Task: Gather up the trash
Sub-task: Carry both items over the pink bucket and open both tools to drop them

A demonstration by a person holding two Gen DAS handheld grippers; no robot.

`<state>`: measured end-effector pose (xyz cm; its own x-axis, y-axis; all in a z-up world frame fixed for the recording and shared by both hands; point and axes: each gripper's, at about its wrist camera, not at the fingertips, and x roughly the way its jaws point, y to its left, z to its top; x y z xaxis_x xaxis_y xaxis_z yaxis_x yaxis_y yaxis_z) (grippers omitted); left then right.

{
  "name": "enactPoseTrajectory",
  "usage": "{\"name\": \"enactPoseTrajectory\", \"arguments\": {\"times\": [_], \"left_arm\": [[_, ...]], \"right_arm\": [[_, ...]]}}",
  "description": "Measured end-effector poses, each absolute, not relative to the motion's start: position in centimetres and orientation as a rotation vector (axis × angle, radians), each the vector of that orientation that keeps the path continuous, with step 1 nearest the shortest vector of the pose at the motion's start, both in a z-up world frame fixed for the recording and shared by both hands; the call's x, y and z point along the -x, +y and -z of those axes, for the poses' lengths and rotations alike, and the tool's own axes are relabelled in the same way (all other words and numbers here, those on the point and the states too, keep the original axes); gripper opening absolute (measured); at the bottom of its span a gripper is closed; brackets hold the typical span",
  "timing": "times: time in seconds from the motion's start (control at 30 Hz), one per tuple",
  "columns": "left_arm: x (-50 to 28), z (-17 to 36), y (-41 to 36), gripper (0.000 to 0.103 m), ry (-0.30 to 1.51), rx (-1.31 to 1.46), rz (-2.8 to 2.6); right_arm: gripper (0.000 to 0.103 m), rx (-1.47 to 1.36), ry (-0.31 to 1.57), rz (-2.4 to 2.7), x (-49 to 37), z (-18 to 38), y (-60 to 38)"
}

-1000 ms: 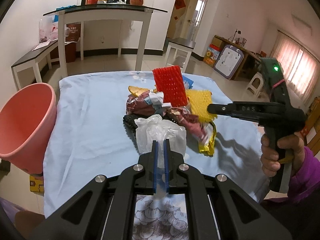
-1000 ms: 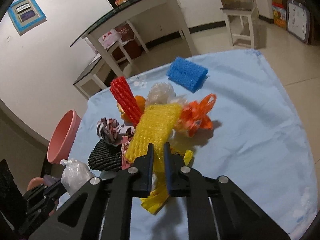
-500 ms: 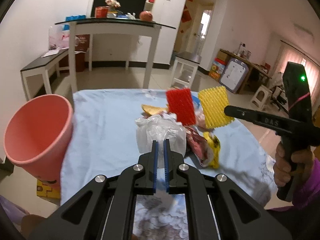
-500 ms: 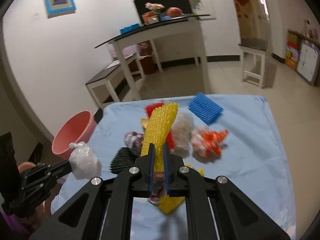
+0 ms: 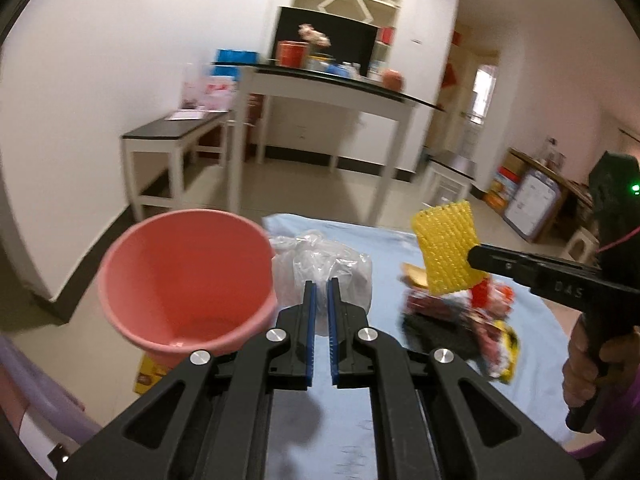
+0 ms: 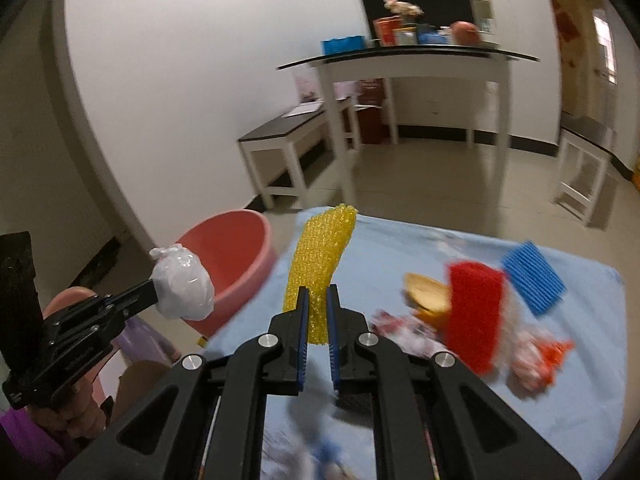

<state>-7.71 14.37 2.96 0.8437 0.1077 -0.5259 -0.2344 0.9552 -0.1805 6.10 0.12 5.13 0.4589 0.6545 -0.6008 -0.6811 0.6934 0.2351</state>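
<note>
Currently the left gripper (image 5: pixel 321 292) is clamped on a knotted white plastic bag (image 5: pixel 328 268), which is held in the air just beside the rim of the pink bucket (image 5: pixel 184 280), on the side of the bucket that faces the table. The right gripper (image 6: pixel 317 300) is clamped on a yellow foam net (image 6: pixel 320 256); the net stands upright between the blue pads (image 6: pixel 303 320) and is lifted clear of the light blue tablecloth (image 6: pixel 400 248), near the bucket but farther from it than the bag. In the left wrist view the same net (image 5: pixel 448 248) projects from the tip of the right gripper, whose handle is gripped by a hand (image 5: pixel 592 360) in a purple sleeve. The bucket sits off the table's edge, below tabletop level. Further trash lies on the cloth, well apart from the bucket: a red foam net (image 6: pixel 476 312), a blue foam net (image 6: pixel 532 276), an orange-and-white wrapper (image 6: pixel 536 356) and a black foam net (image 5: pixel 440 332), all somewhat blurred.
</note>
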Motion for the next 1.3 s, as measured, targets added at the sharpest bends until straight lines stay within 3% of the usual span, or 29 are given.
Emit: {"name": "enactPoseTrajectory", "arguments": {"times": [0.3, 0.77, 0.83, 0.87, 0.97, 1.03, 1.2, 1.3], "left_arm": [[8.0, -1.9, 20.2, 0.005, 0.564, 0.283, -0.339], [6.4, 1.6, 24.1, 0.006, 0.655, 0.346, -0.43], [6.4, 1.9, 24.5, 0.008, 0.665, 0.364, -0.437], [6.3, 2.1, 24.6, 0.015, 0.67, 0.374, -0.441], [6.1, 2.3, 24.8, 0.028, 0.677, 0.389, -0.449], [6.0, 2.3, 24.8, 0.029, 0.677, 0.388, -0.45], [5.8, 2.2, 24.8, 0.029, 0.674, 0.39, -0.448], [5.8, 2.0, 24.6, 0.029, 0.672, 0.384, -0.45]], "right_arm": [[0.008, 0.128, 0.714, -0.932, -6.2, -5.2, 9.1], [0.01, 0.258, 0.79, -0.983, -6.6, -1.0, 17.9], [0.01, 0.258, 0.799, -0.988, -6.8, -0.6, 18.0], [0.01, 0.26, 0.8, -0.986, -6.9, -0.5, 18.0], [0.014, 0.265, 0.802, -0.986, -7.1, -0.3, 18.2], [0.023, 0.262, 0.803, -0.984, -7.3, -0.2, 18.2], [0.028, 0.254, 0.8, -0.984, -7.4, -0.3, 17.8], [0.037, 0.241, 0.794, -0.984, -7.4, -0.6, 17.1]]}}
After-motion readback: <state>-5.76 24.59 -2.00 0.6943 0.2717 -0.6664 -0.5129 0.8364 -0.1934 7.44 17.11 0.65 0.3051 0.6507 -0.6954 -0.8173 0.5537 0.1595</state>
